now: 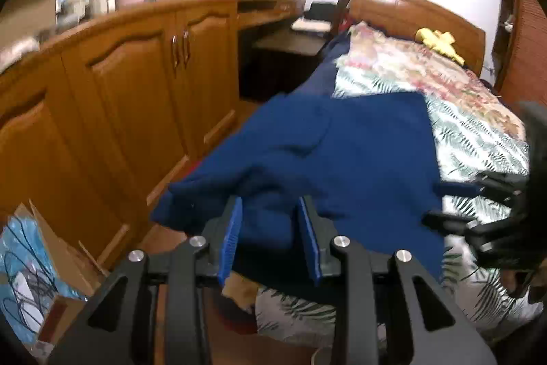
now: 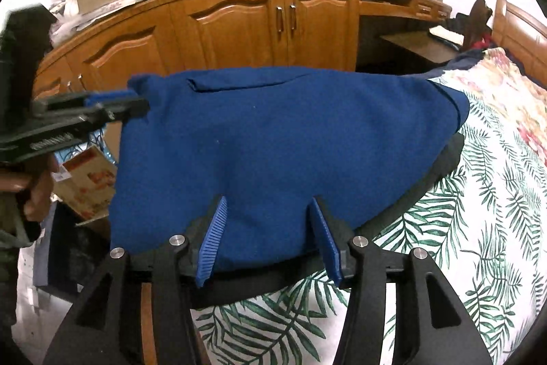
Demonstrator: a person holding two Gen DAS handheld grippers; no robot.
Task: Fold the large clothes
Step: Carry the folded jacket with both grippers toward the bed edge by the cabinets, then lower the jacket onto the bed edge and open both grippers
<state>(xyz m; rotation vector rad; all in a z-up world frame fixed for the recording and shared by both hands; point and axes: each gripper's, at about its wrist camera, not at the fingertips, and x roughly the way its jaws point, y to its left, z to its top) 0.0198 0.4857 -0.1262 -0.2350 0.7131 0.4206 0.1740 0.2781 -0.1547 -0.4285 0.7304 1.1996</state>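
Note:
A large dark blue garment (image 1: pixel 342 153) lies partly folded across the near end of a bed, with one corner hanging past the bed's left edge. It fills the middle of the right wrist view (image 2: pixel 280 146). My left gripper (image 1: pixel 270 211) has its blue-padded jaws apart, with a fold of the garment lying between them. In the right wrist view the left gripper (image 2: pixel 136 100) reaches the garment's far left corner. My right gripper (image 2: pixel 268 204) has its jaws apart over the garment's near edge. It shows from the side in the left wrist view (image 1: pixel 441 204).
The bed has a leaf-and-flower cover (image 1: pixel 471 132) and a wooden headboard (image 1: pixel 410 9). A long wooden cabinet (image 2: pixel 239 23) with a cluttered top runs along the bed's left. Cardboard boxes (image 1: pixel 51 262) stand on the floor. A yellow item (image 1: pixel 439 43) lies near the headboard.

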